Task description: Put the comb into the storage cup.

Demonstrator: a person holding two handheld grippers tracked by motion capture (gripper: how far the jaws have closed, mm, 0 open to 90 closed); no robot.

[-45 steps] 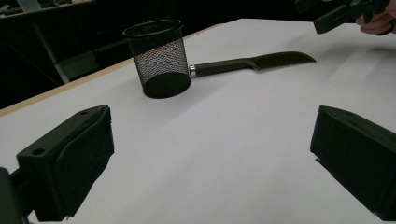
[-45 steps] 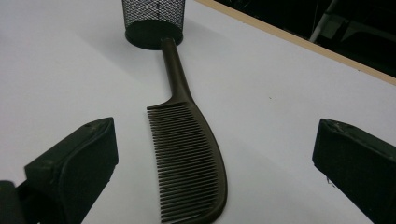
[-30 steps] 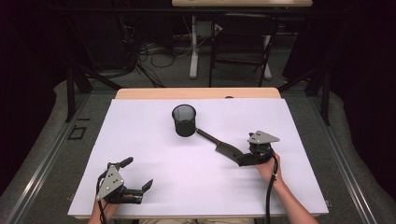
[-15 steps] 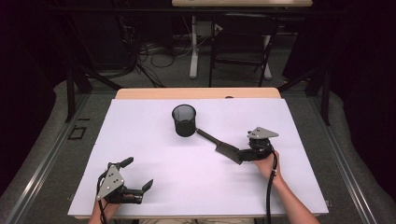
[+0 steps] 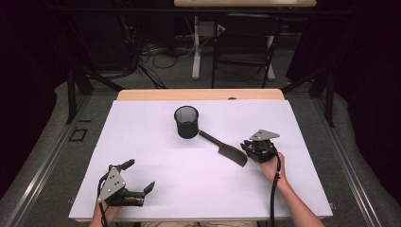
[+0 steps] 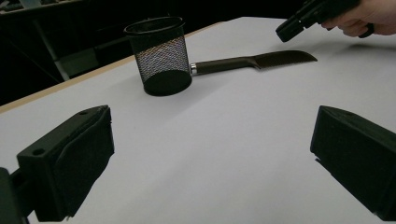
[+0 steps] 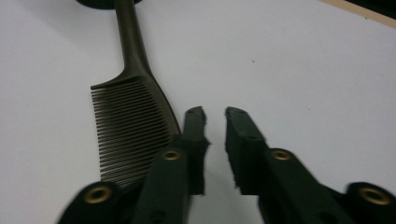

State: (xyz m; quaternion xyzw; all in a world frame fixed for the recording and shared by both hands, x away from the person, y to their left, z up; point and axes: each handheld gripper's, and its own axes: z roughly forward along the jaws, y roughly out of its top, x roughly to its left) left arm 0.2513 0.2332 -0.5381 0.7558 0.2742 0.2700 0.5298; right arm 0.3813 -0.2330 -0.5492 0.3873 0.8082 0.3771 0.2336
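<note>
Reaching in from the near edge of the table (image 5: 142,142), the person's right forearm angles toward the comb (image 5: 226,149), carrying the right gripper (image 7: 215,114) just beside the toothed end; its jaws have just been closing and now stand nearly together with a narrow gap and nothing between them, the comb lying just left of the left jaw. The comb's handle runs ahead of this gripper to the mesh cup (image 5: 186,122), which it touches. Resting low at the near-left corner, the left gripper (image 5: 137,182) lies with jaws spread wide, well apart from the comb.
</note>
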